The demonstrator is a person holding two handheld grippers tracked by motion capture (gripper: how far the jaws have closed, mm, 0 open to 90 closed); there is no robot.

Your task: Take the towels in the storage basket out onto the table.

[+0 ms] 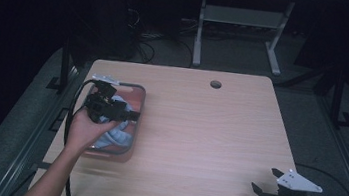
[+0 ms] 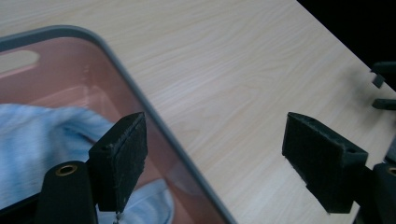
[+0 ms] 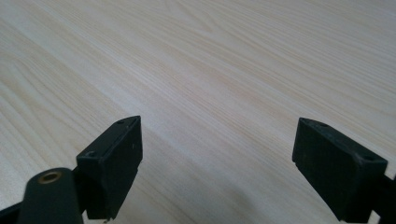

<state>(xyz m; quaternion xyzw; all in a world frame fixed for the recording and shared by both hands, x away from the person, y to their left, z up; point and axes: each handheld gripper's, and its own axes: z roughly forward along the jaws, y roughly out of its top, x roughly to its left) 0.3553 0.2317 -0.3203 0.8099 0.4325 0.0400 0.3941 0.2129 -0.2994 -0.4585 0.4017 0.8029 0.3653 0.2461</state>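
One blue cloth [image 2: 42, 140] beneath left tool [image 2: 215, 158].

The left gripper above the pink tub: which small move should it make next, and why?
Probably lower the left gripper and shift it toward the light blue cloth. Its jaws stand open astride the grey rim of the tub, one jaw over the cloth, one over the bare table, holding nothing.

A pale blue cloth [image 1: 117, 127] is lying in a pinkish-brown bin [image 1: 137, 95] with a grey rim. The bench [image 1: 207, 142] is showing light wood grain. Both grippers' jaws are black.
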